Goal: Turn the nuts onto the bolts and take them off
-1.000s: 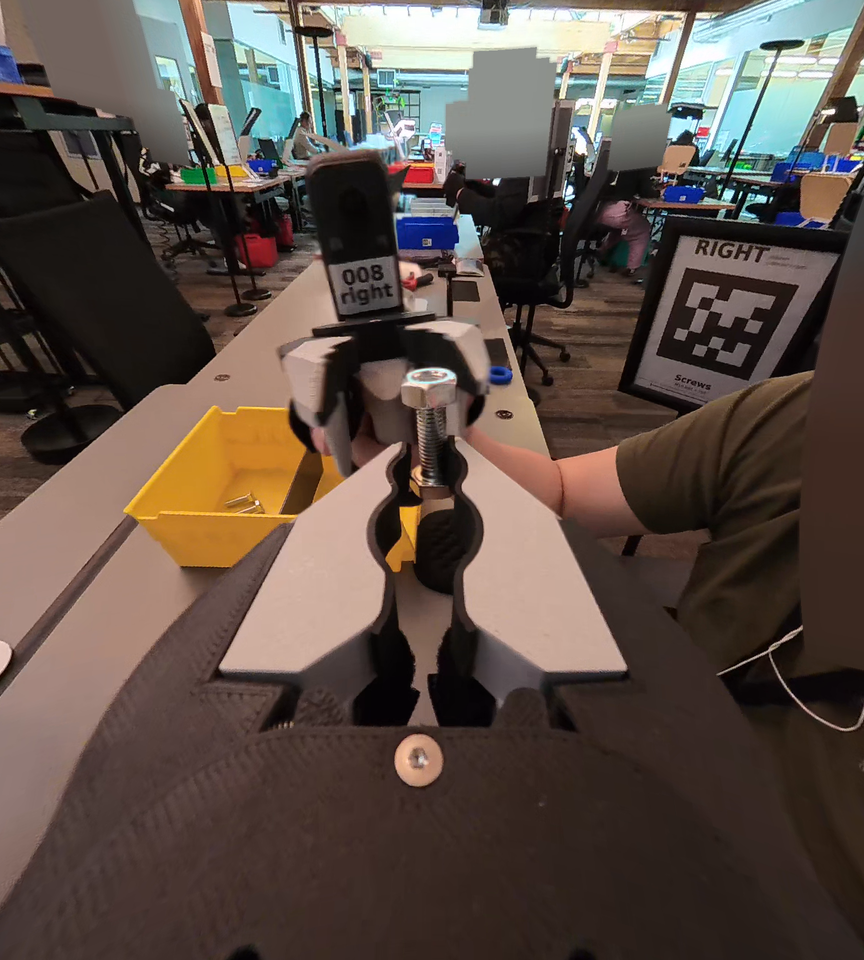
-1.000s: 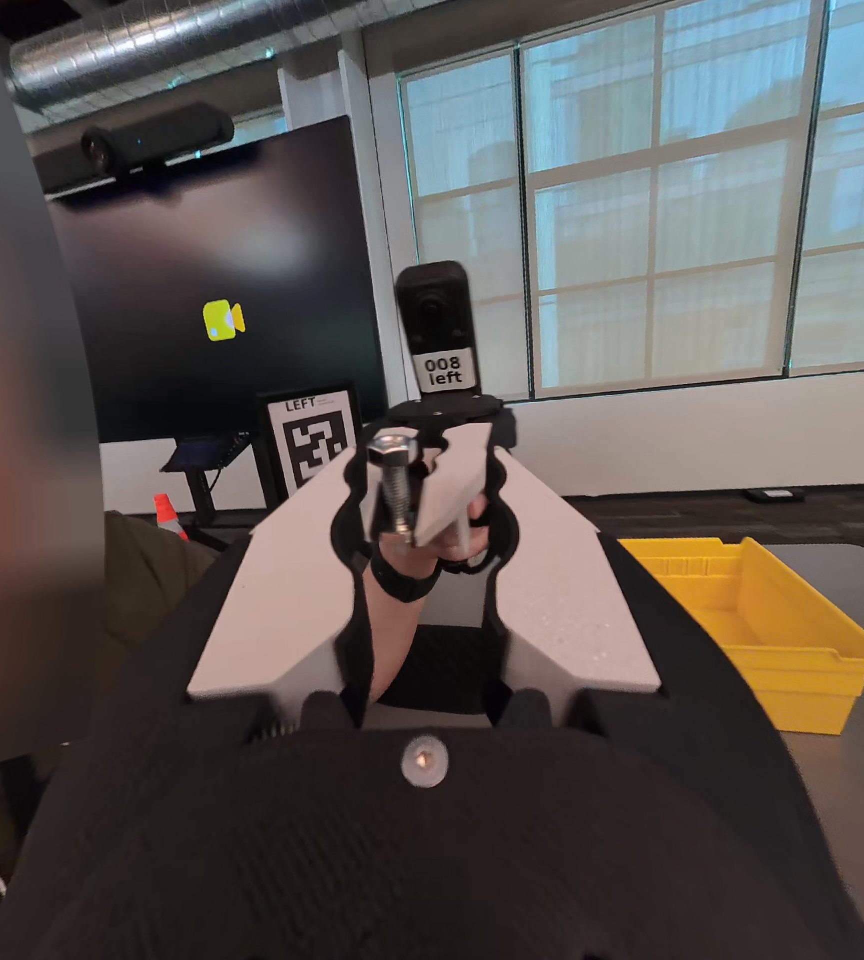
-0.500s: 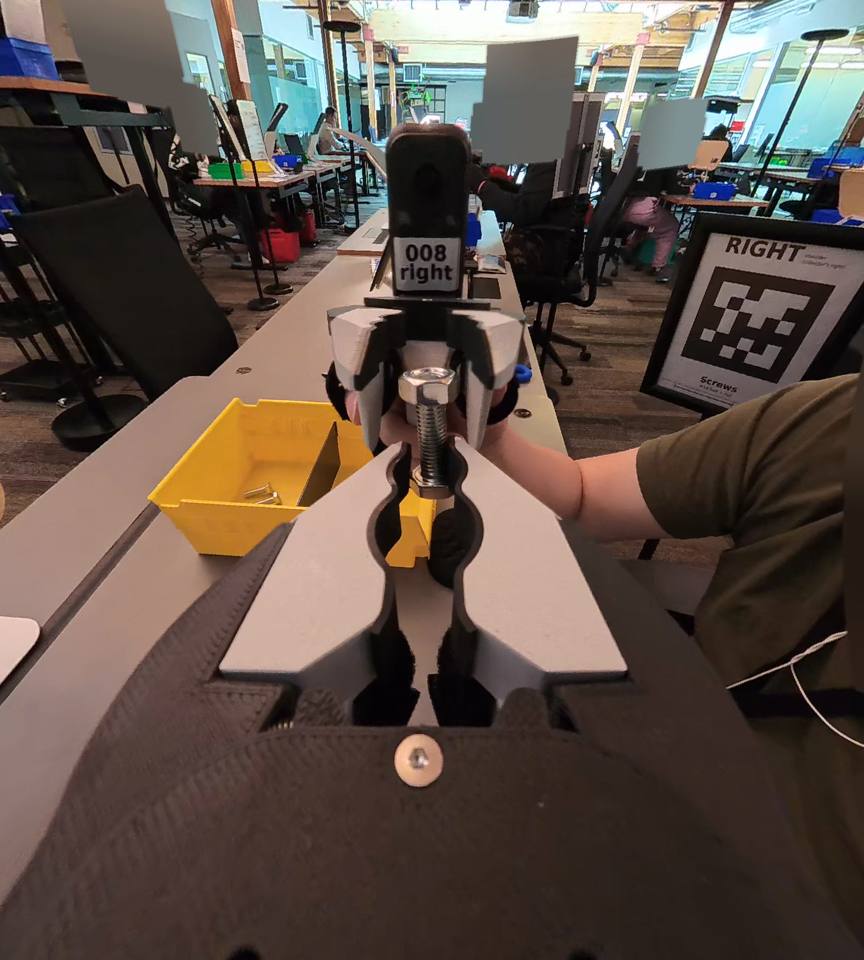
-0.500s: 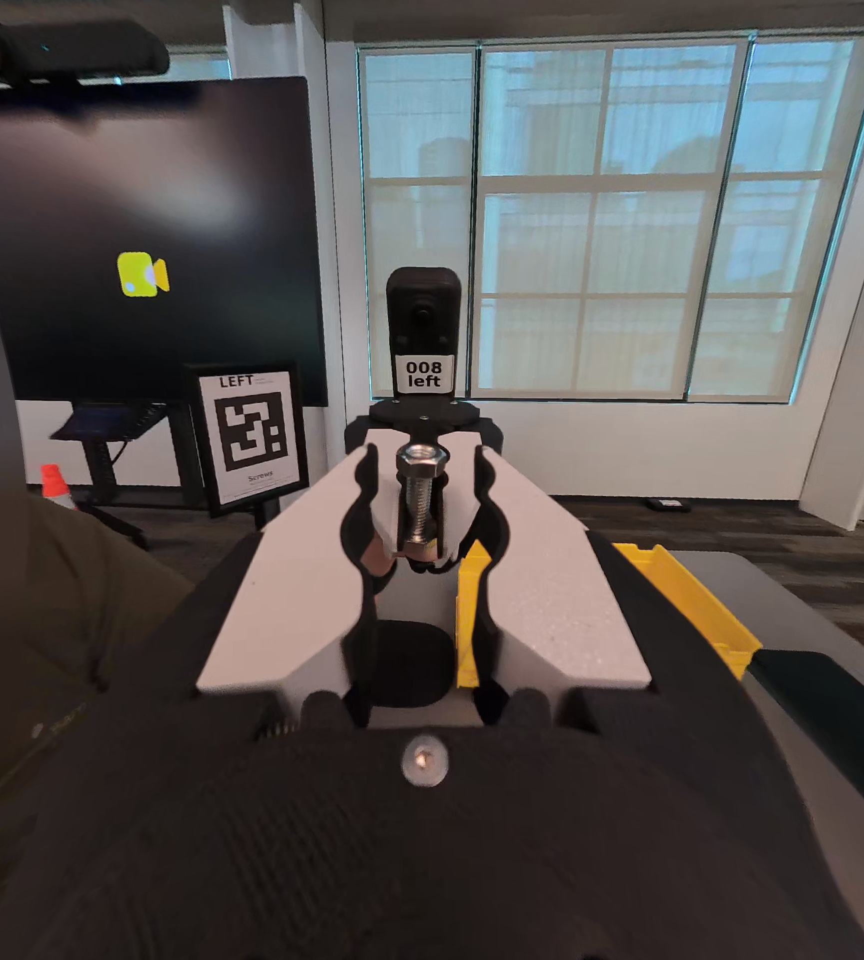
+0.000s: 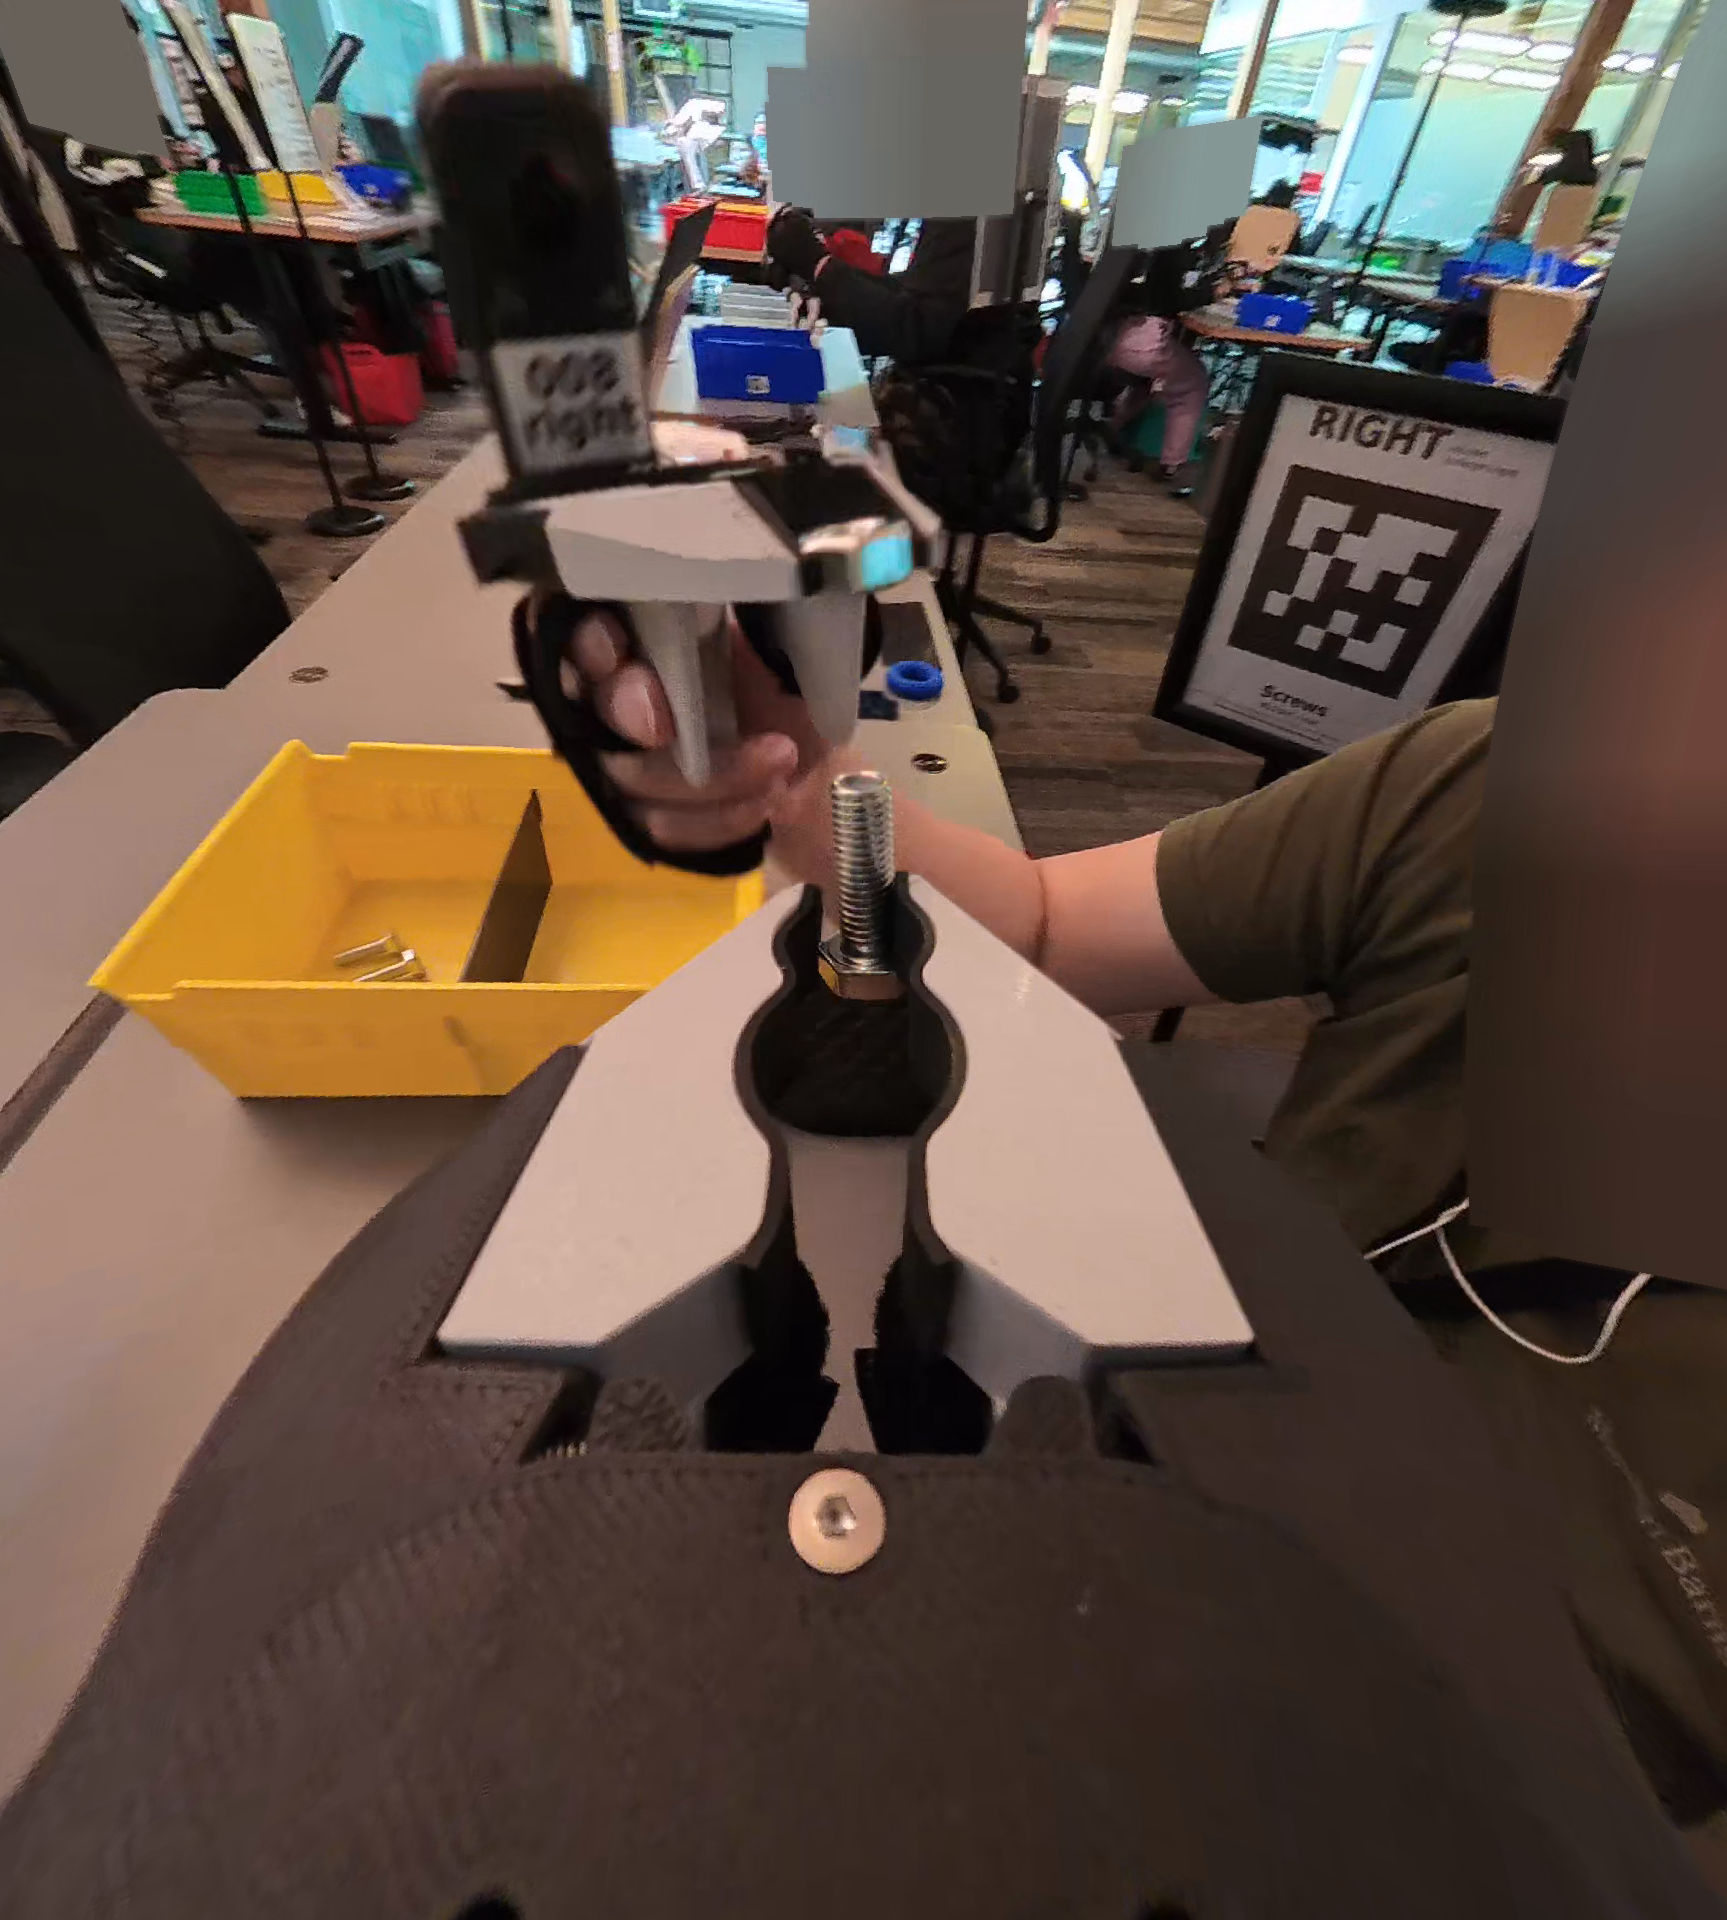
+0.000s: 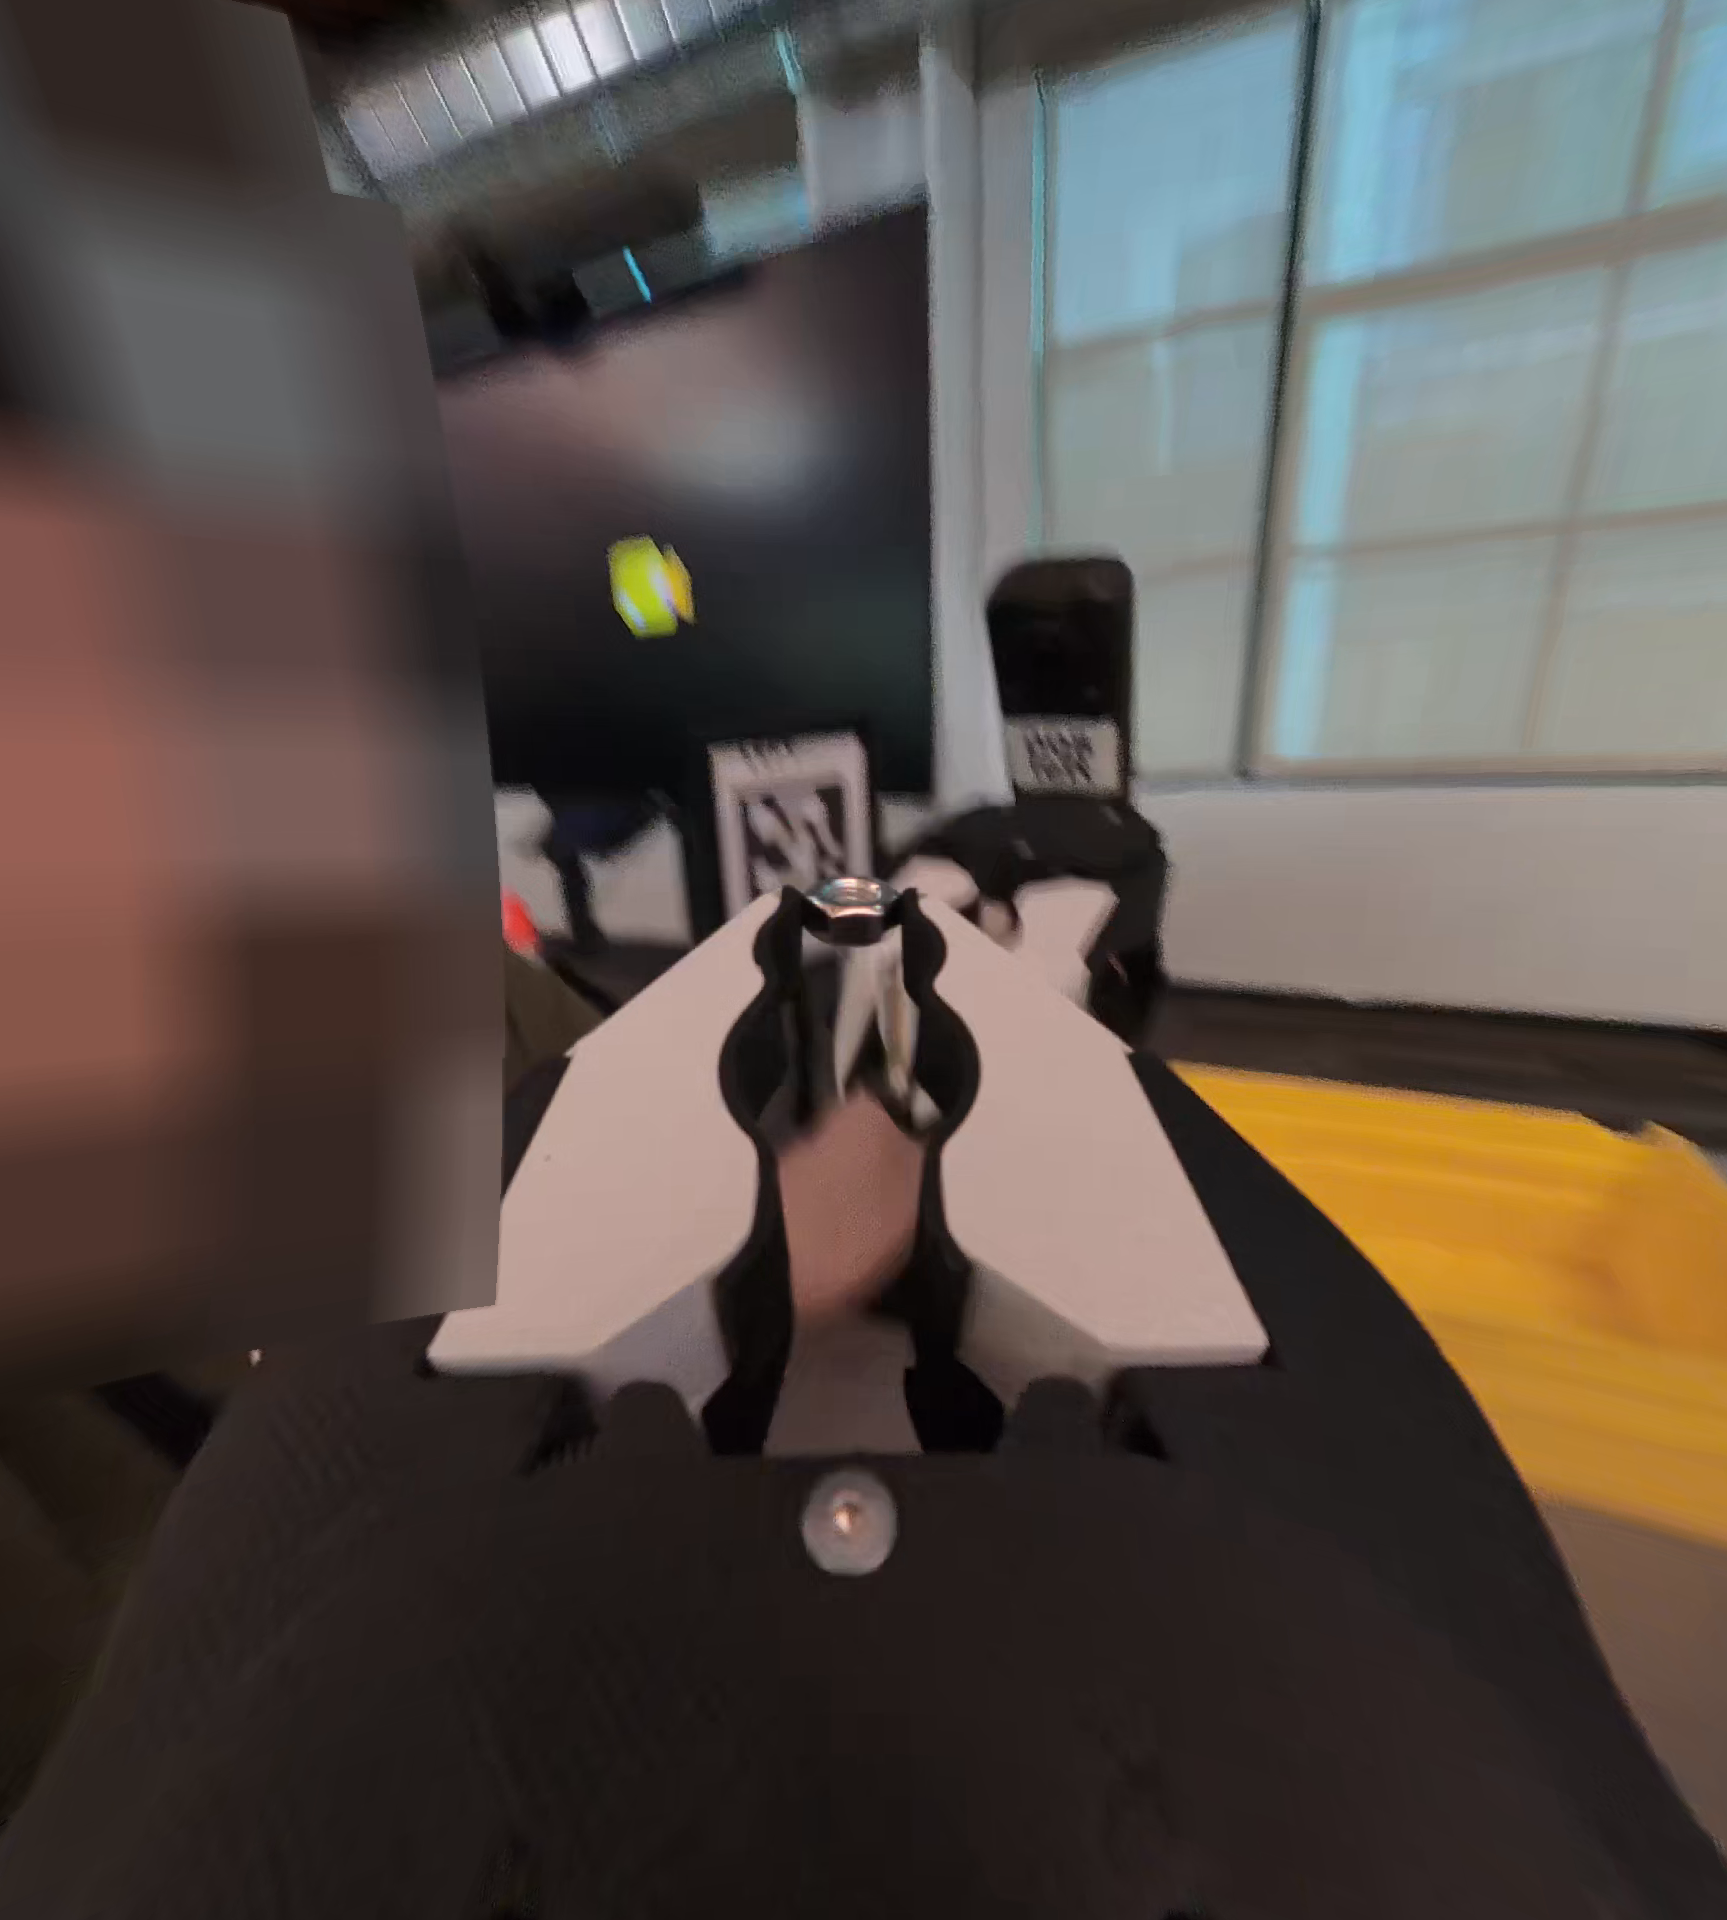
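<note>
In the left wrist view my left gripper (image 5: 859,920) is shut on the hex head of a steel bolt (image 5: 861,862). The bolt stands upright with its bare threaded end on top. My right gripper (image 5: 864,551) is turned sideways above and behind the bolt, shut on a steel nut (image 5: 864,556), with a clear gap between nut and bolt tip. In the blurred right wrist view my right gripper (image 6: 846,930) pinches the nut (image 6: 848,914) at its fingertips. The left gripper (image 6: 1056,914) shows just beyond it.
A yellow bin (image 5: 246,1003) with a dark divider stands on the grey table (image 5: 59,1299) to the left and holds loose bolts (image 5: 383,961). It also shows in the right wrist view (image 6: 1461,1247). A framed marker sign (image 5: 1358,561) stands at the right. A person's arm (image 5: 1098,914) reaches across behind the bolt. Across from one pair of fingers to the other is roughly 6 cm.
The nut was on top of the bolt. Now it is off the bolt and in my right gripper, which has closed on it, lifted and turned sideways. The left gripper still holds the bolt.
</note>
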The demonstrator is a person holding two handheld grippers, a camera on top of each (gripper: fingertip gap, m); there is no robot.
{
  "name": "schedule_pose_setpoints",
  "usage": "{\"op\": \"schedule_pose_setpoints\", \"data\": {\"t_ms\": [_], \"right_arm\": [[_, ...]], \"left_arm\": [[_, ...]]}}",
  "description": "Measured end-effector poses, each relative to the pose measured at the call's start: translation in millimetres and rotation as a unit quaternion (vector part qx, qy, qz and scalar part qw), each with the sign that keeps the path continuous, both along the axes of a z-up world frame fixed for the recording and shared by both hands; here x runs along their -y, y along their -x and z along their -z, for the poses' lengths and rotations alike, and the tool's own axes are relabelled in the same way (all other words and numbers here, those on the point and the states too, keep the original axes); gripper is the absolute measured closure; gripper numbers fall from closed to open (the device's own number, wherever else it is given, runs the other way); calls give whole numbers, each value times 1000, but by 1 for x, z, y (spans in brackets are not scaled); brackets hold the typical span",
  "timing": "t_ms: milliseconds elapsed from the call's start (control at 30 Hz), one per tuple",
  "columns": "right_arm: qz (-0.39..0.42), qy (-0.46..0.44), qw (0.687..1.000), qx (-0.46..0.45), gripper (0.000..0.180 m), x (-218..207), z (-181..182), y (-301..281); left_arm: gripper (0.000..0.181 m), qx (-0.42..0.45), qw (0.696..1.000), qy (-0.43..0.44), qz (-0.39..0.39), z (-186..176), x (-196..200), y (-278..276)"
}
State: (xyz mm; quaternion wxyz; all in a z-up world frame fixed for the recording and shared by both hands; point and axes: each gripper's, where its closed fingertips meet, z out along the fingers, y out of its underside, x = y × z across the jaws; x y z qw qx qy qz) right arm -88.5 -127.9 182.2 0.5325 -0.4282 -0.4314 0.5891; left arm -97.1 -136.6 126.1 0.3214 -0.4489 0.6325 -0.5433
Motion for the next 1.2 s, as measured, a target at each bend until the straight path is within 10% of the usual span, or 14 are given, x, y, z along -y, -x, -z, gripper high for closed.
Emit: {"op": "schedule_pose_setpoints", "data": {"t_ms": [33, 233, 433, 633, 967, 1200], "right_arm": [[51, -27, 996, 70, 162, -8, 15, -11], [286, 2, 840, 461, 162, -46, 166, -165], [264, 287, 721, 573, 161, -37, 279, -241], [269, 394, 633, 610, 155, -43, 317, -257], [410, 17, 776, 480, 144, -88, 148, -167], [215, -146, 950, 174, 152, -21, 30, -19]], "left_arm": [[169, 1, 1000, -4, -10, -1, -3, 1], [169, 11, 998, -22, -53, -8, -17, 15], [169, 8, 998, -23, -51, -7, -18, 16], [169, -7, 998, -20, -52, 0, -20, 10], [169, -45, 995, -42, -75, 20, -28, -6], [168, -72, 992, -52, -86, 34, -33, -16]]}}
